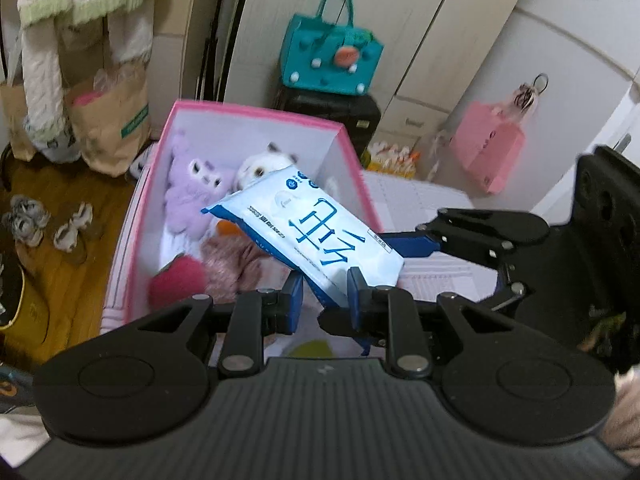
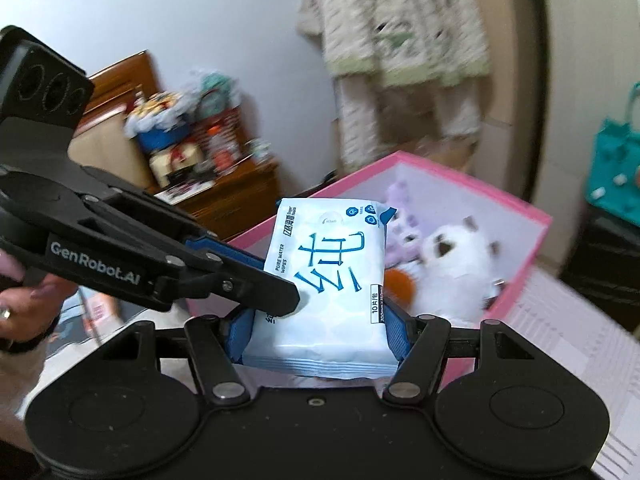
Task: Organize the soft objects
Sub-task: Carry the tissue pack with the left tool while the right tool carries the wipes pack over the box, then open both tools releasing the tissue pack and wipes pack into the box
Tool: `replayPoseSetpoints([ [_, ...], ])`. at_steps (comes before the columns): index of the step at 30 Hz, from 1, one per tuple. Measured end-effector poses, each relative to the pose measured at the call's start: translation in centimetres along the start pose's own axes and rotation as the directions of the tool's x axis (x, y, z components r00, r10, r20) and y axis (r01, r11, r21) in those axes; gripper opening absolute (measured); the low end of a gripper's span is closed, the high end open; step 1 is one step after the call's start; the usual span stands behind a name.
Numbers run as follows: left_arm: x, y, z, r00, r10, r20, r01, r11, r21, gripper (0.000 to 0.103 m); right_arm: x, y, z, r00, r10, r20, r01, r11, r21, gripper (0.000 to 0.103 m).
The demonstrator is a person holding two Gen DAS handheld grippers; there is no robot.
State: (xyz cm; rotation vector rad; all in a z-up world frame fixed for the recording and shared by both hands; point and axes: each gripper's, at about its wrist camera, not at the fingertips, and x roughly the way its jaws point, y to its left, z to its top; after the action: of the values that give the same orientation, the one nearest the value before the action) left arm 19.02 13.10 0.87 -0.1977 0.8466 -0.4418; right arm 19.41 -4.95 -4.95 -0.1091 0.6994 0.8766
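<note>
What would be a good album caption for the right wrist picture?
Two grippers hold a pack of wipes before a pink box of plush toys.

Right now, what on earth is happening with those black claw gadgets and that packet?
A person is tidying soft things. The right hand-held gripper clamps a white-and-blue pack of wet wipes, and the left hand-held gripper pinches its edge too. The pack hangs above a pink-rimmed storage box already holding plush toys.

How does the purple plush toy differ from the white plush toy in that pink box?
The purple plush toy is lilac and lies nearer the left wall of the pink box; the white plush toy is cream with darker ear tips and sits toward the far end. The blue-and-white wipes pack hides much of the white one, little of the purple. Both look fluffy.
</note>
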Motion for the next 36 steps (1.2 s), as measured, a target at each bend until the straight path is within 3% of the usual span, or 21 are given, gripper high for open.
replayPoseSetpoints([
  [5, 0.8, 2.1, 0.2, 0.996, 0.003, -0.085, -0.005, 1.0, -0.019, 0.021, 1.9, -0.1, 0.2, 0.997, 0.045, -0.056, -0.047, 0.998, -0.037, 0.07],
  [13, 2.6, 3.2, -0.2, 0.99, 0.019, -0.14, -0.021, 1.0, -0.013, 0.023, 4.6, -0.8, 0.6, 0.984, 0.086, -0.154, -0.108, 0.984, -0.138, 0.07],
  [17, 3.8, 2.5, -0.2, 0.978, 0.076, -0.195, -0.065, 0.996, 0.061, 0.023, 6.4, -0.8, 1.2, 0.972, 0.065, -0.227, -0.111, 0.974, -0.195, 0.071],
  [20, 4.9, 2.4, 0.4, 0.965, 0.111, -0.236, -0.093, 0.992, 0.087, 0.034, 6.8, -1.2, 1.4, 0.964, 0.077, -0.255, -0.128, 0.974, -0.188, 0.073],
  [23, 5.0, 2.5, 0.7, 0.959, 0.131, -0.252, -0.107, 0.988, 0.107, 0.041, 6.2, -1.1, 1.1, 0.971, 0.043, -0.233, -0.094, 0.972, -0.214, 0.076],
  [27, 3.5, 2.0, 0.3, 0.971, 0.153, -0.183, -0.126, 0.98, 0.152, 0.042, 4.6, -1.0, 0.8, 0.982, 0.007, -0.187, -0.052, 0.97, -0.237, 0.077],
  [36, 0.3, 0.6, -0.4, 0.99, 0.112, -0.09, -0.099, 0.985, 0.138, 0.054, -1.6, -1.1, 0.4, 0.998, -0.031, -0.06, 0.025, 0.994, -0.107, 0.078],
])
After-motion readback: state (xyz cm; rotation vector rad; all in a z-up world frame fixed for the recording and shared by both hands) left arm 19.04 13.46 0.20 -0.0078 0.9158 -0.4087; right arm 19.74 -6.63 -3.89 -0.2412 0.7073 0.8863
